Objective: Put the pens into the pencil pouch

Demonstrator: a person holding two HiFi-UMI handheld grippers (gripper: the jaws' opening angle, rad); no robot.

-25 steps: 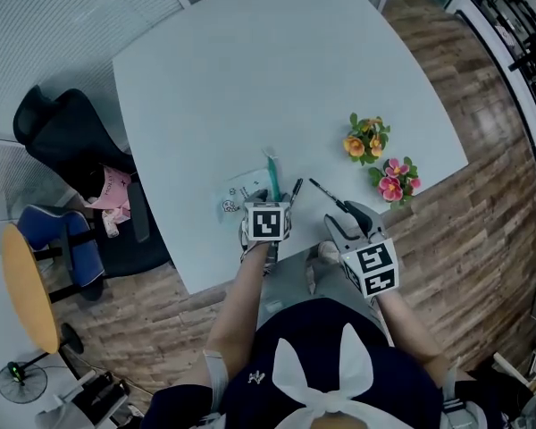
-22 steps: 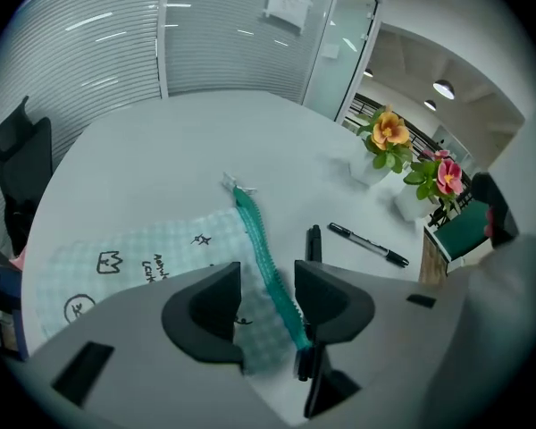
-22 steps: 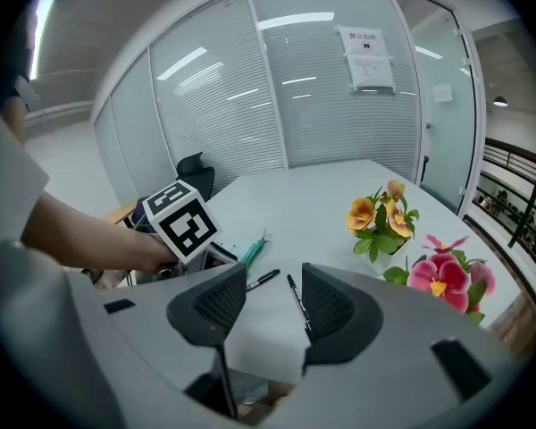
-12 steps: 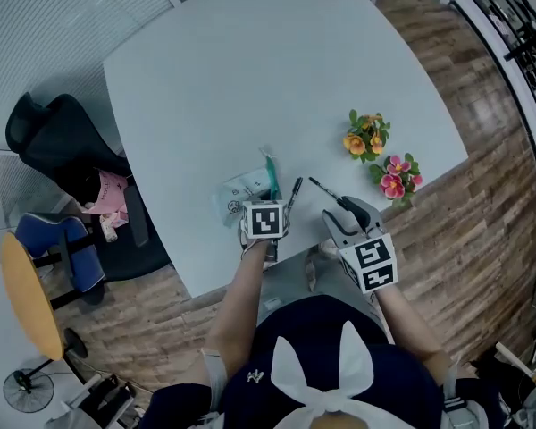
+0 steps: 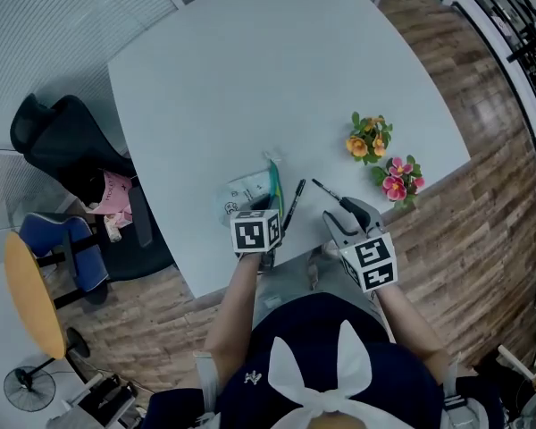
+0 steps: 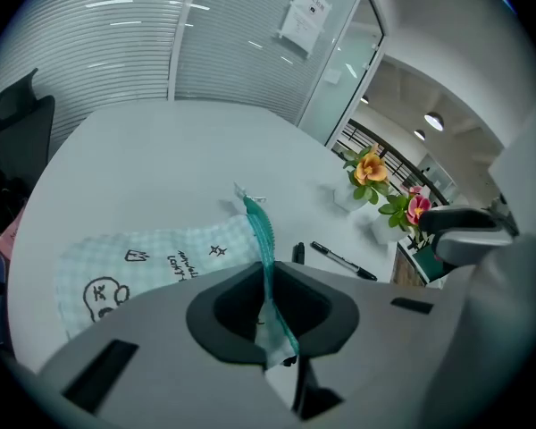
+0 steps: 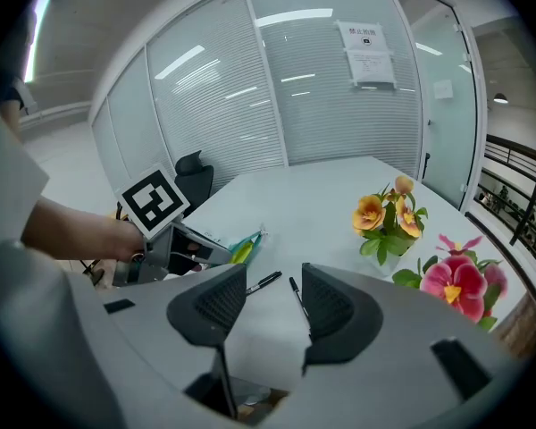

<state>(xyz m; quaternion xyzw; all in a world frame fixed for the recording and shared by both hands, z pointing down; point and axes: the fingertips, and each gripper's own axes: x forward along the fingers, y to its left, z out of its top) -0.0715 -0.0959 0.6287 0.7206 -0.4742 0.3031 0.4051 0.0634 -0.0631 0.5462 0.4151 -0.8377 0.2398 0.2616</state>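
pouch (image 5: 247,189) sits close to the table (image 5: 250,70) edge.

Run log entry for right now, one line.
left gripper: jaws just closed on pouch edge | right gripper: open, empty | pens: both on table, outside pouch

White table (image 5: 250,61) with pencil pouch (image 5: 244,190), pens (image 5: 293,206), flowers (image 5: 368,139)

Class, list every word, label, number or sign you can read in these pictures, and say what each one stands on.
Nothing can be read for certain.
Pencil pouch: hand-drawn words beside a doodled face, too small to read.
Paper notice on the glass wall: print too blurred.
Marker cubes: black-and-white square patterns, no letters.
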